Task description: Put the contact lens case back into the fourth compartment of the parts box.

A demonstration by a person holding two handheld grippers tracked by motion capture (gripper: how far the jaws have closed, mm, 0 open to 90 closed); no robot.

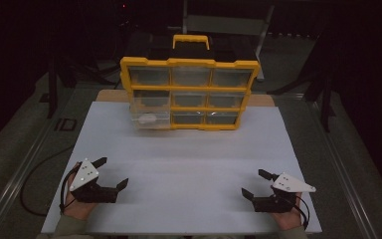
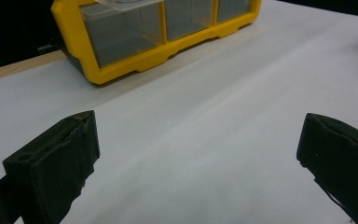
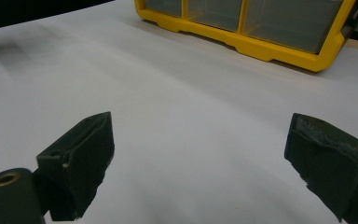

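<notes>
Yellow-framed plastic organizer [image 1: 189, 92] with clear rectangular drawers, standing upright at the far centre of a smooth white board [image 1: 179, 164]; its lower-left drawer [image 1: 150, 119] is pulled partly out and holds a small white object. Left gripper [image 1: 111, 173] and right gripper [image 1: 254, 183] rest near the front corners, matte black jaws spread wide, empty

The white rectangular tabletop [image 1: 189, 164] lies bare from its near edge up to the yellow plastic drawer cabinet [image 1: 189, 94] at the far edge, whose clear bottom-left drawer [image 1: 151, 119] juts forward.
</notes>
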